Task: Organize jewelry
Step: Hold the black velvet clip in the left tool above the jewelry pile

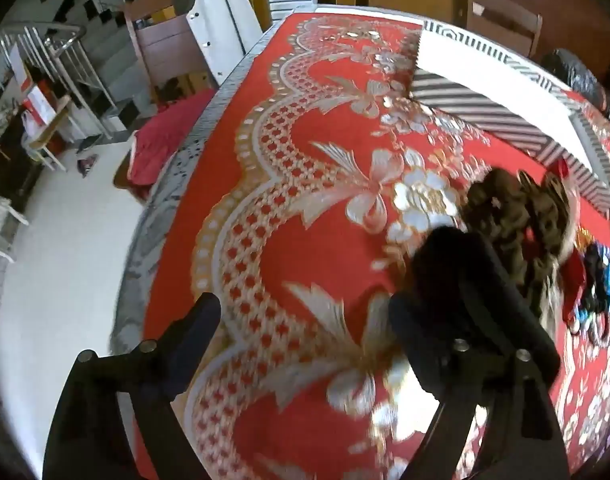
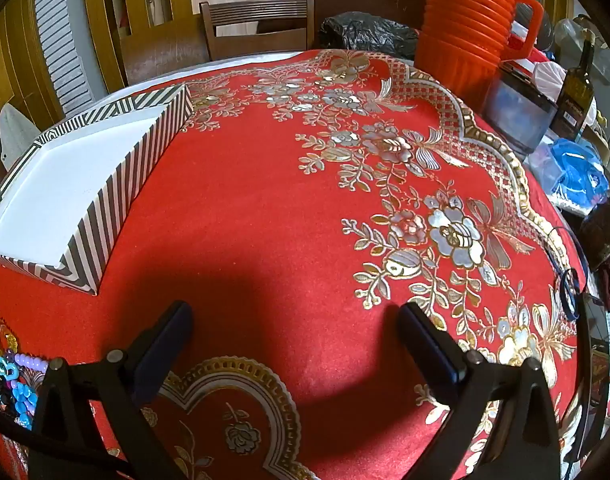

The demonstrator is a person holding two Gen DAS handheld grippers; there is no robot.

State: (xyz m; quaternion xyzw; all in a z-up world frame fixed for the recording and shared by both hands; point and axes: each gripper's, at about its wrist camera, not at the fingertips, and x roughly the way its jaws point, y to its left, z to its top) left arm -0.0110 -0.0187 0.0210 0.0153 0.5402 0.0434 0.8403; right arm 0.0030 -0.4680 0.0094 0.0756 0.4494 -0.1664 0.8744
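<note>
Both tongs hang with fingers spread wide and hold nothing: the left tongs (image 1: 317, 276) and the right tongs (image 2: 295, 316) over the red tabletop (image 2: 265, 208). The jewelry (image 1: 545, 248) lies heaped right of the left tongs, near the striped box (image 2: 117, 184).

Both views are bright and evenly lit, with heavy fisheye bending and black vignette at the corners. The left wrist view is smeared by motion blur, worst on the jewelry (image 1: 545, 232) and the cloth (image 1: 289, 184) pattern. The right wrist view is sharp; a broad soft shadow (image 2: 241, 312) lies on the cloth between the jaws, and the gold print glints.
</note>
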